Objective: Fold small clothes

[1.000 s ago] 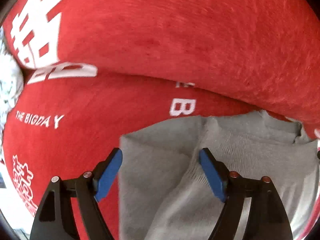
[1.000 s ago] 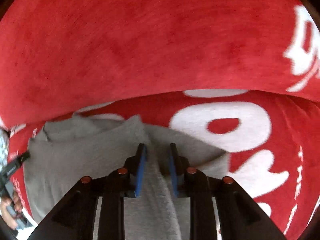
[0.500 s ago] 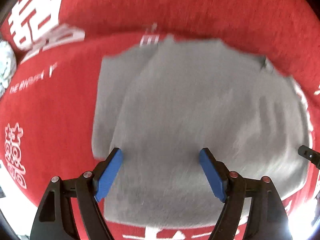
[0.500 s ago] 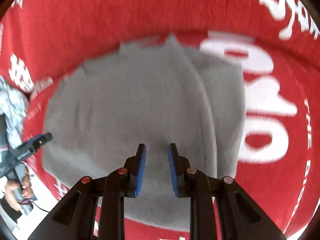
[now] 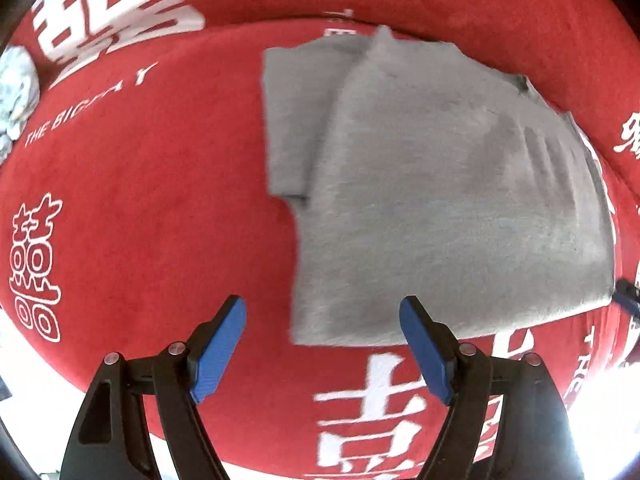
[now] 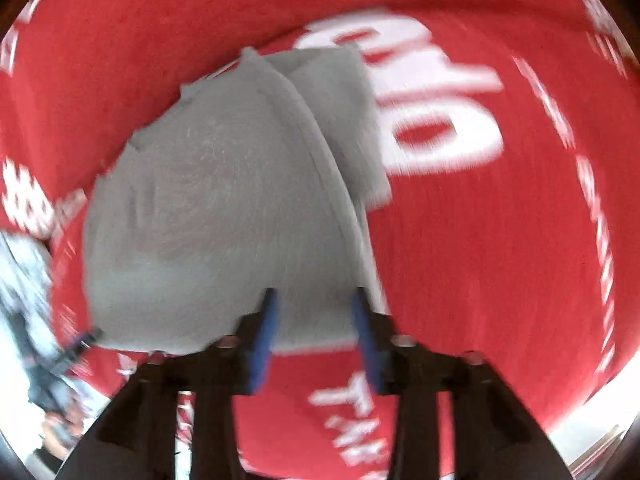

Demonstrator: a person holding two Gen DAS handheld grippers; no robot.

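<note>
The grey garment [image 5: 436, 192] lies folded flat ahead of both tools, so the left tool [image 5: 322, 348] gapes empty and the right tool [image 6: 314, 324], jaws just parted, grips nothing.

A second ago both cameras sit close over the grey garment [image 5: 440, 184], with the right gripper [image 6: 314, 320] nearly closed on a ridge of its fabric; now both views take in the whole folded piece lying flat on the red cloth [image 5: 140, 220]. The right gripper's jaws have just been opening, and nothing is pinched between them now. The left gripper [image 5: 322, 344] now hangs over the garment's near corner, its left finger over bare cloth.
</note>
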